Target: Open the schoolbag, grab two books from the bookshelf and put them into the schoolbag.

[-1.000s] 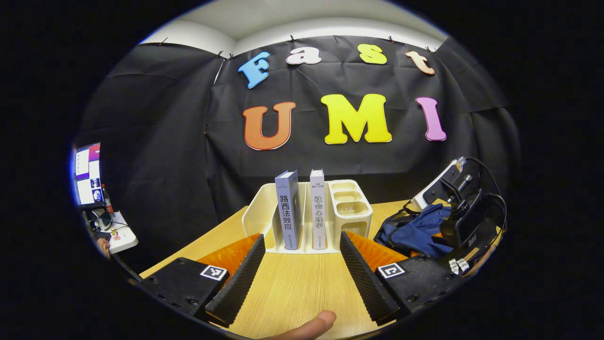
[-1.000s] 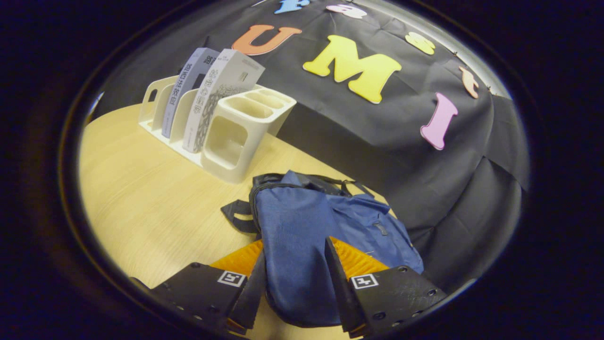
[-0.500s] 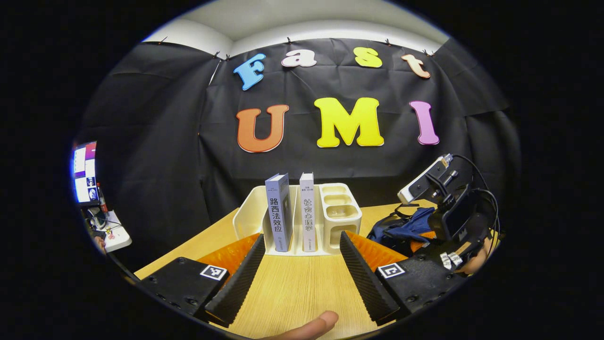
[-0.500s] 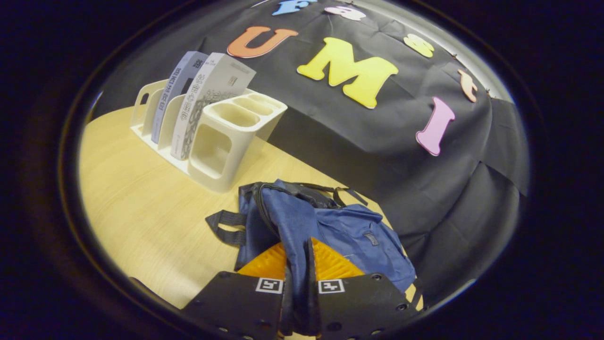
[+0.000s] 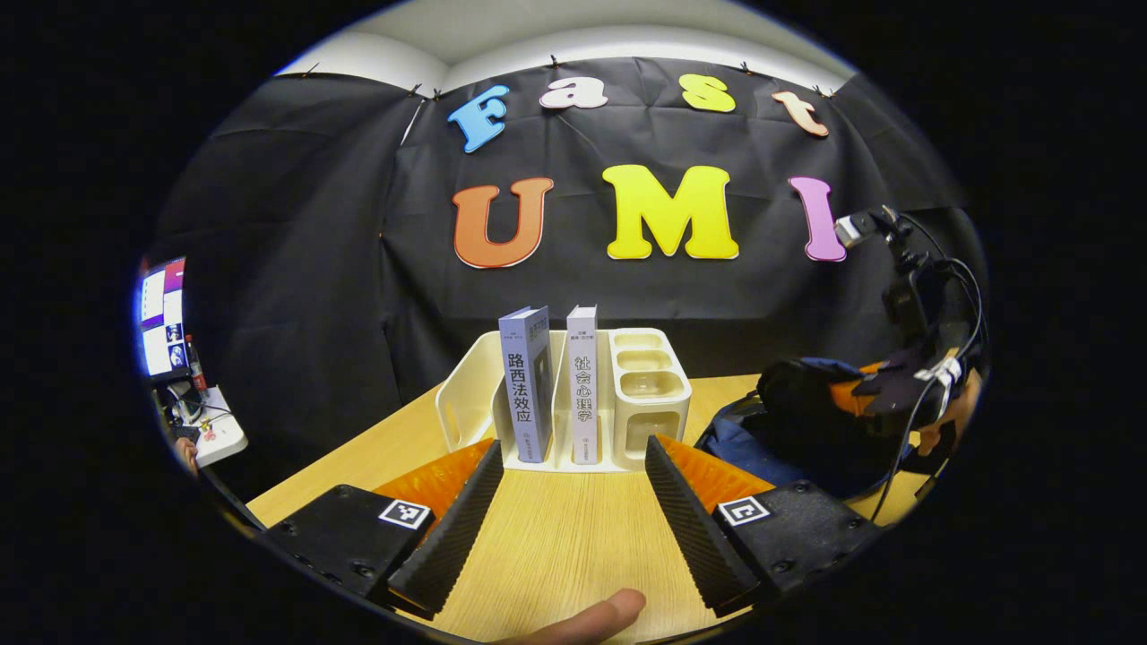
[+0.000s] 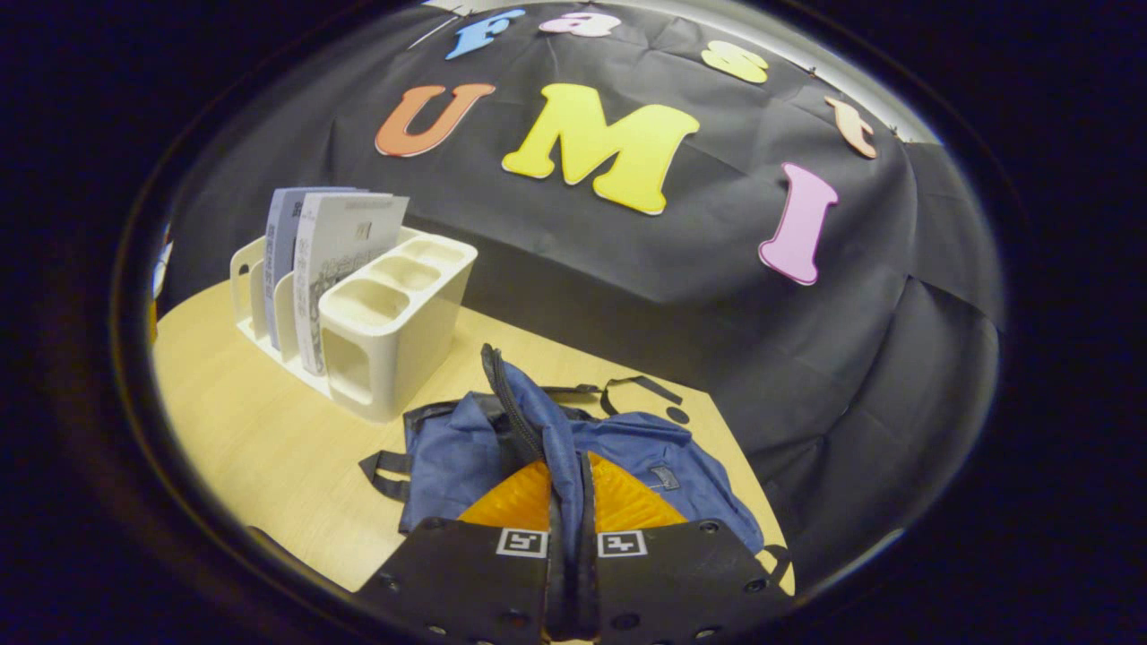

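Opening step in hand: my right gripper (image 6: pixel 567 502) pinches a fold of the blue schoolbag (image 6: pixel 627 443) along its zip edge, holding it raised off the table (image 6: pixel 269 448), right of the white bookshelf (image 5: pixel 560 394). My left gripper (image 5: pixel 573 502) is spread wide, aimed at the two books (image 5: pixel 556 394) standing upright in the shelf. Next, I judge, the flap must be drawn back to widen the mouth

The blue schoolbag (image 6: pixel 627 439) lay slumped on the table, its front flap pinched up. 2 books (image 5: pixel 527 383) stood upright in the white bookshelf (image 5: pixel 650 385) at its 10 o'clock.
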Action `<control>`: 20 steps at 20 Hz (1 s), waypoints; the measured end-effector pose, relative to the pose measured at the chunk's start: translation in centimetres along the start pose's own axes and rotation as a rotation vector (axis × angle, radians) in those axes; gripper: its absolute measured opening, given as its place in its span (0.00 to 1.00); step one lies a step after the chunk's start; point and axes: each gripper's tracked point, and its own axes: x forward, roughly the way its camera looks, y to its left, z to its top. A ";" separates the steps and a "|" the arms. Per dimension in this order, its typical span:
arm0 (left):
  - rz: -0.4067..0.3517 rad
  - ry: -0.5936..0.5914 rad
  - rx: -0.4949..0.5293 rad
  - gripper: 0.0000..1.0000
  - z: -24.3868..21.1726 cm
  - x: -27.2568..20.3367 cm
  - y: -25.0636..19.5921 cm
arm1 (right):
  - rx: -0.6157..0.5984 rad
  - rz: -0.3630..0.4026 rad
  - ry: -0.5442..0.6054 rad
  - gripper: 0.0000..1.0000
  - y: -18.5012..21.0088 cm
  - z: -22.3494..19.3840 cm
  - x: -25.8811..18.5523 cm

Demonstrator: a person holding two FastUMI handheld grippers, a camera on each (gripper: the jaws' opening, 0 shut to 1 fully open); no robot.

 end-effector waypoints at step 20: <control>-0.029 0.009 0.000 1.00 7.3 9.6 -0.8 | 0.032 0.000 -0.130 0.05 -15.0 8.2 0.4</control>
